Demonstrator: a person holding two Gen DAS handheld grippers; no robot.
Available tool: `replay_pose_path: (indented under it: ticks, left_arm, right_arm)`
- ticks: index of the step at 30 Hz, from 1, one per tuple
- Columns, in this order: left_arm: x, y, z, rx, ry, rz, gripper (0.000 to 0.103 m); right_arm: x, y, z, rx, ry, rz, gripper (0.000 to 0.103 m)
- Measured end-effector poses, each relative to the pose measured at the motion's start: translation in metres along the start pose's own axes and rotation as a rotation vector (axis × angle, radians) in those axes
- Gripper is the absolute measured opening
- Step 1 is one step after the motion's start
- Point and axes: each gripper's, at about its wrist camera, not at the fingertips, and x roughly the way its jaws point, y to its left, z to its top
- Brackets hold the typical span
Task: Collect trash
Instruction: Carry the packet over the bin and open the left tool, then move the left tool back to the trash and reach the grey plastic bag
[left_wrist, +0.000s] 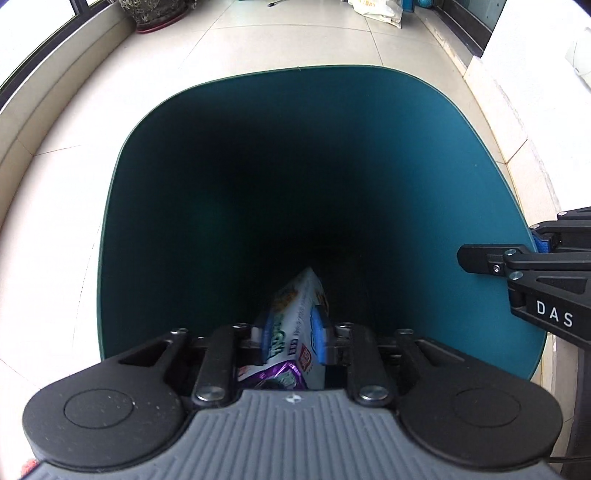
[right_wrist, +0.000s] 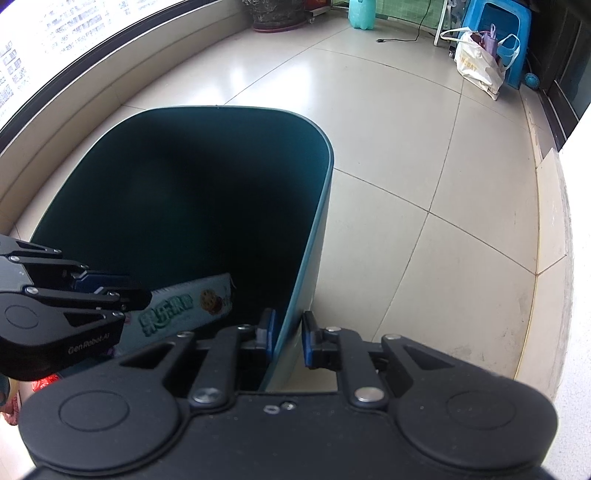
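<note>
The wrapper (left_wrist: 295, 317), a pale snack packet with a cookie print, hung between the pads of the left gripper (left_wrist: 293, 334), pointing down into the open mouth of the teal bin (left_wrist: 424, 155). The blue pads sat right against its sides, though whether they pressed on it or had slackened could not be told; it had not dropped. The right gripper (right_wrist: 288, 341) straddled the bin's near wall with one pad inside and one outside, nearly clenched, though a sliver of gap showed on the outer side, so a firm pinch could not be confirmed.

The main risk, as I judged it, was the light packet clinging to a pad or catching on the linkage instead of falling, then being dragged back out when the hand lifted. If the right grip was loose, a knock from the left gripper could also shift or tip the bin. The bin's depths were too dark to show what lay inside.

The bin stood on glossy beige floor tiles (right_wrist: 406, 155). Around it were a window (right_wrist: 74, 48), a plant pot (right_wrist: 273, 16), a green jug (right_wrist: 362, 14), a blue stool (right_wrist: 506, 26) and a white bag (right_wrist: 476, 66).
</note>
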Motion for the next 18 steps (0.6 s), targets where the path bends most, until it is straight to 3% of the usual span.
replay_pose_path:
  ticks: [10,12,14,18]
  left_arm:
    - [-0.020,0.011,-0.005,0.009,-0.050,-0.041,0.031]
    - [-0.029,0.016,-0.007,0.003,-0.062,-0.062,0.039]
    - [-0.041,0.021,-0.012,-0.005,-0.095,-0.075,0.060]
    - [-0.061,0.033,-0.017,0.001,-0.146,-0.058,0.062]
  right_arm:
    - [-0.001,0.000,0.003,0.009,0.003,-0.003,0.013]
    - [-0.001,0.001,0.002,0.009,0.003,-0.004,0.013]
    - [-0.001,0.001,0.002,0.008,0.003,-0.006,0.013]
    - [-0.001,0.003,0.003,0.005,0.006,-0.012,0.013]
